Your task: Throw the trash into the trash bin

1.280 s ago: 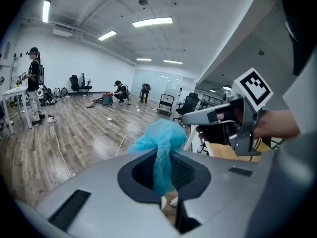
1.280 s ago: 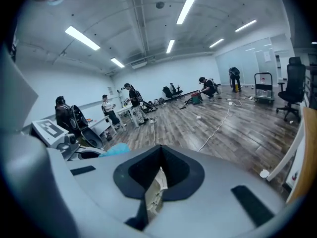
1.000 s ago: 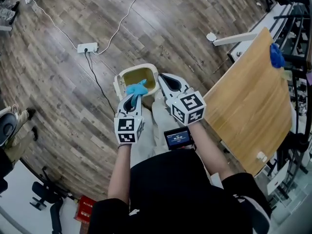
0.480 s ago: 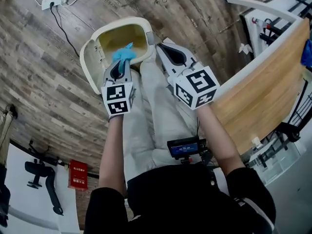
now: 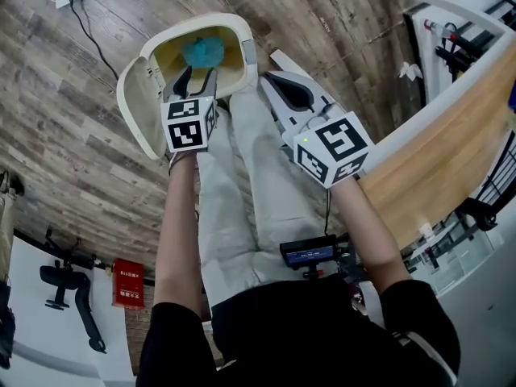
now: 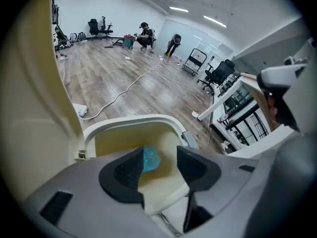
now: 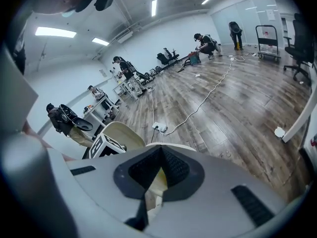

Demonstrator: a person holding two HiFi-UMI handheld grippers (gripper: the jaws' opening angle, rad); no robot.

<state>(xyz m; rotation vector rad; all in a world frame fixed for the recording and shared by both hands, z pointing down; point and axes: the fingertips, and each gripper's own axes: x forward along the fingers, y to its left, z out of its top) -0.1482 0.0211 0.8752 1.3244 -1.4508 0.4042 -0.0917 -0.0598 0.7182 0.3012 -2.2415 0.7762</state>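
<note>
Compared with a second ago, both tongs sit much lower, close over the trash bin [image 5: 242, 35], and the blue wad [image 5: 203, 51] is no longer pinched: it lies inside the bin. The left tongs [image 5: 197, 75] are opening above the bin's mouth with nothing between their pads. The right tongs [image 5: 272, 77] are closed on nothing, just beside the rim. To finish the drop well, I'd open the left tongs fully over the mouth, then lift straight up, clear of the rim and the raised lid [image 5: 133, 107]. The wad is crumpled, teal-blue, and looks soft and light, paper or cloth.
</note>
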